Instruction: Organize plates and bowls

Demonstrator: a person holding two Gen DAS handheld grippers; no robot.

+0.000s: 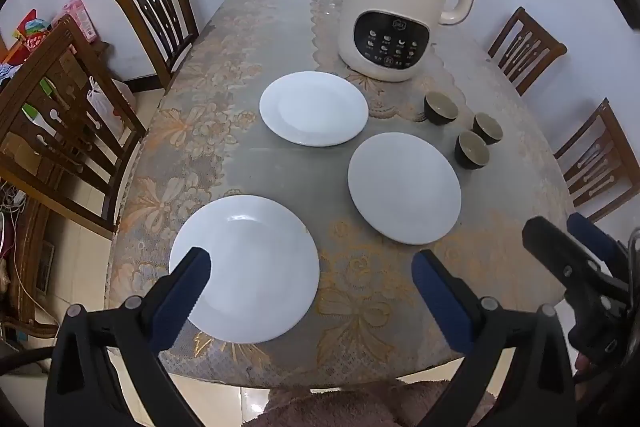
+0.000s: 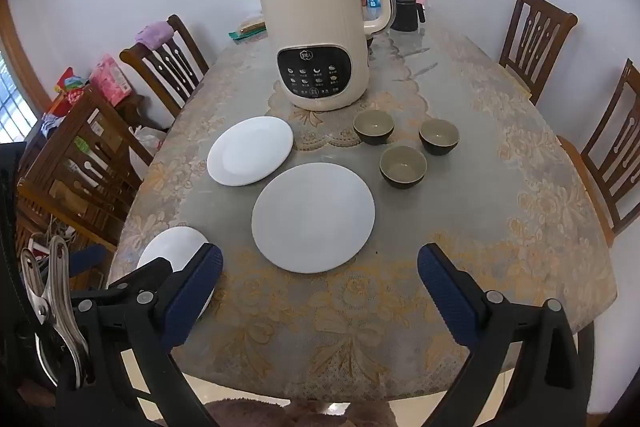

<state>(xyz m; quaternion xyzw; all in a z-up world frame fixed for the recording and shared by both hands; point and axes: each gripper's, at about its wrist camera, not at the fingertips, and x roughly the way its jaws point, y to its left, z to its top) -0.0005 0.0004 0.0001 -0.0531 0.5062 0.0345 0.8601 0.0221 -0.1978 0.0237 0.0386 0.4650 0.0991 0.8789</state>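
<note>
Three round white ceramic plates (image 2: 313,217) lie bare on the lace-covered bench (image 2: 500,187) in front of the tall cream soy-milk maker (image 2: 320,27). Three small dark bowls (image 2: 403,166) with olive insides, nothing in them, cluster just right of the maker's base. The left hand-held gripper (image 1: 312,291) and right hand-held gripper (image 2: 320,291) hang spread wide, pinching nothing, nearest the viewer.

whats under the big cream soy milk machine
The soy milk machine stands on a lace doily, which lies on the floral tablecloth. The doily's scalloped edge shows around the base; its middle is covered by the machine.
</note>
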